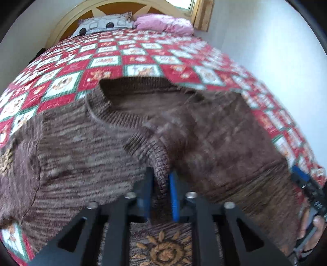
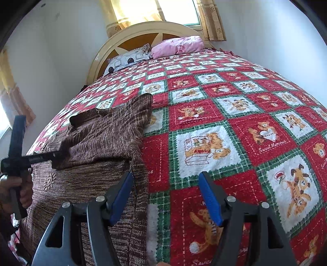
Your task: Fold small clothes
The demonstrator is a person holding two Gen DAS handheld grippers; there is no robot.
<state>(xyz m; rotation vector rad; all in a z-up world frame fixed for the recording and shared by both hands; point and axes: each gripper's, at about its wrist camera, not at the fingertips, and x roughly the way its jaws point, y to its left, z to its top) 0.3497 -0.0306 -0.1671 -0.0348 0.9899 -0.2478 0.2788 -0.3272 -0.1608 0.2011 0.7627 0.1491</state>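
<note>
A small brown knitted sweater point(image 1: 81, 147) with orange sun motifs lies on the bed. My left gripper point(image 1: 161, 176) is shut on a ribbed cuff of the sweater and holds a sleeve folded over its body. In the right wrist view the sweater point(image 2: 98, 143) lies at the left with the sleeve laid across it, and the left gripper point(image 2: 55, 155) shows there gripping the fabric. My right gripper point(image 2: 165, 178) is open and empty, over the bedspread just right of the sweater's side edge. It also shows at the right edge of the left wrist view point(image 1: 306, 184).
The bed is covered by a red, white and green teddy-bear patchwork bedspread point(image 2: 235, 122). A grey patterned pillow point(image 2: 126, 59) and a pink pillow point(image 2: 177, 46) lie by the cream headboard point(image 2: 96, 61). White walls flank the bed; a curtained window point(image 2: 159, 12) is behind it.
</note>
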